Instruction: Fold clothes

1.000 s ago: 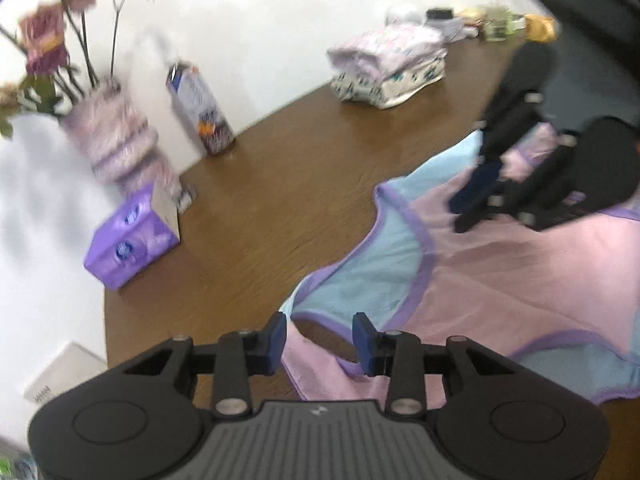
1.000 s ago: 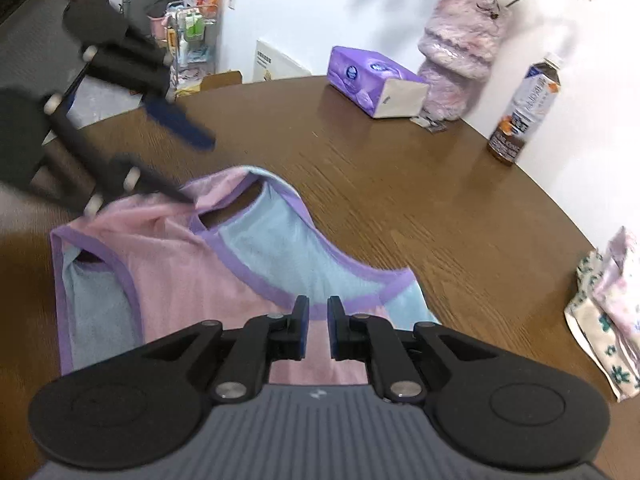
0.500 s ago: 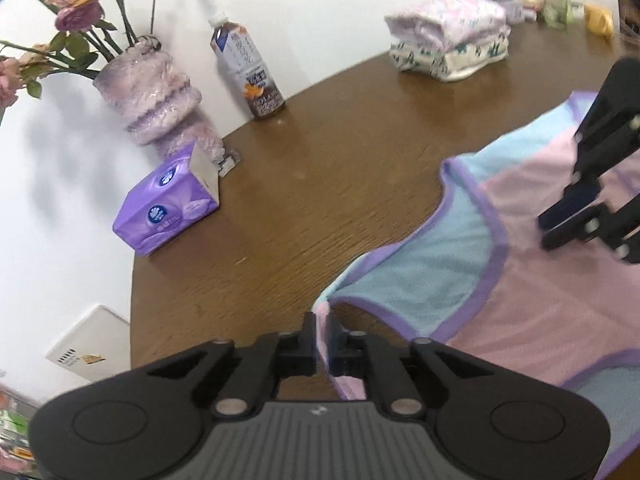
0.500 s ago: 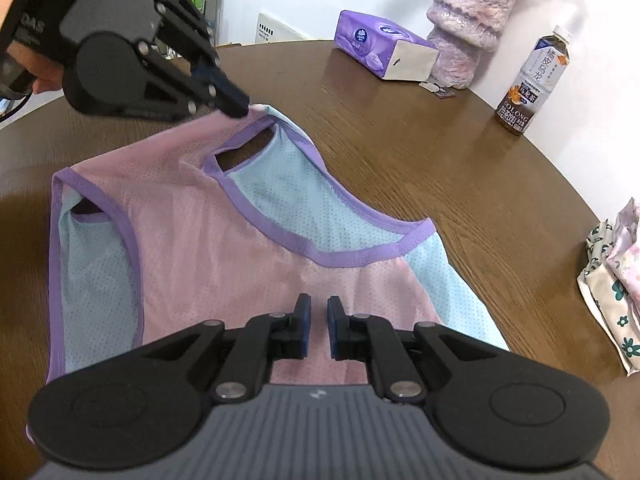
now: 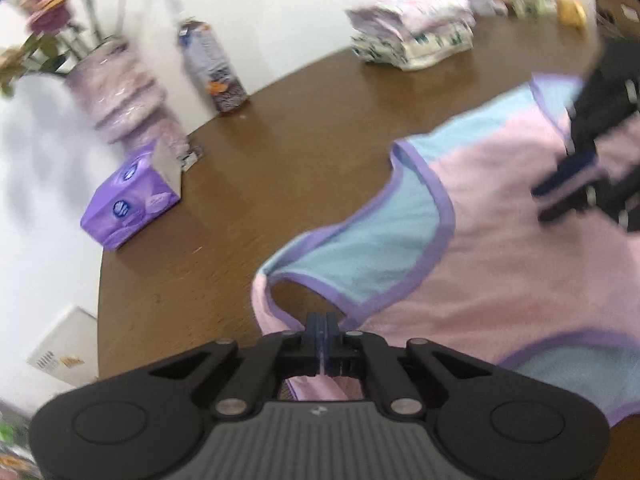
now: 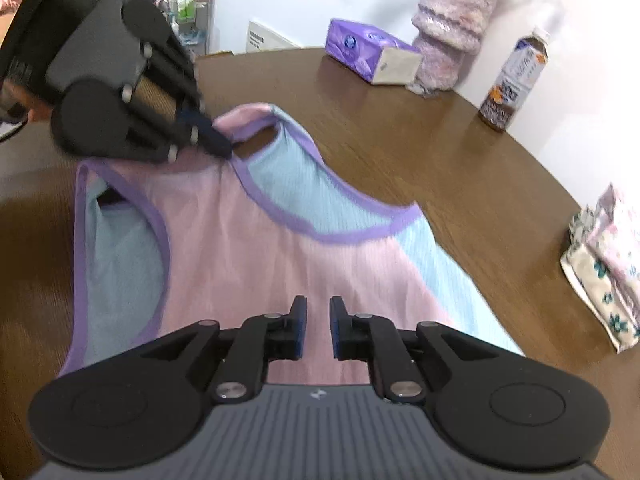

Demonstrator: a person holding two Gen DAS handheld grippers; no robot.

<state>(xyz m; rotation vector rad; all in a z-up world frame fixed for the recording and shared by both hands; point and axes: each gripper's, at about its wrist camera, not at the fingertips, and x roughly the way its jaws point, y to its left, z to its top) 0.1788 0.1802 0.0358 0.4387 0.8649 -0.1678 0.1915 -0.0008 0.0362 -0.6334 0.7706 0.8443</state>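
A pink and light-blue tank top [image 5: 500, 260] with purple trim lies spread on the brown round table [image 5: 280, 152]. My left gripper [image 5: 320, 322] is shut on its pink shoulder strap. In the right wrist view that left gripper [image 6: 224, 148] holds the strap lifted off the table, so the strap curls over above the tank top [image 6: 248, 260]. My right gripper [image 6: 318, 320] hovers low over the pink middle of the garment. Its fingers stand a narrow gap apart with nothing between them. From the left wrist view the right gripper [image 5: 580, 184] shows at the right edge, blurred.
A purple tissue box [image 6: 368, 54], a fuzzy pink vase [image 6: 452, 40] with flowers and a drink bottle [image 6: 512, 80] stand along the table's far edge by the wall. A stack of folded floral clothes [image 6: 608, 272] sits at the right. Bare wood [image 6: 460, 168] lies between them and the top.
My left gripper went from open beside the shoulder strap to shut on it, and has raised it off the table. The right gripper has stayed over the garment's middle.
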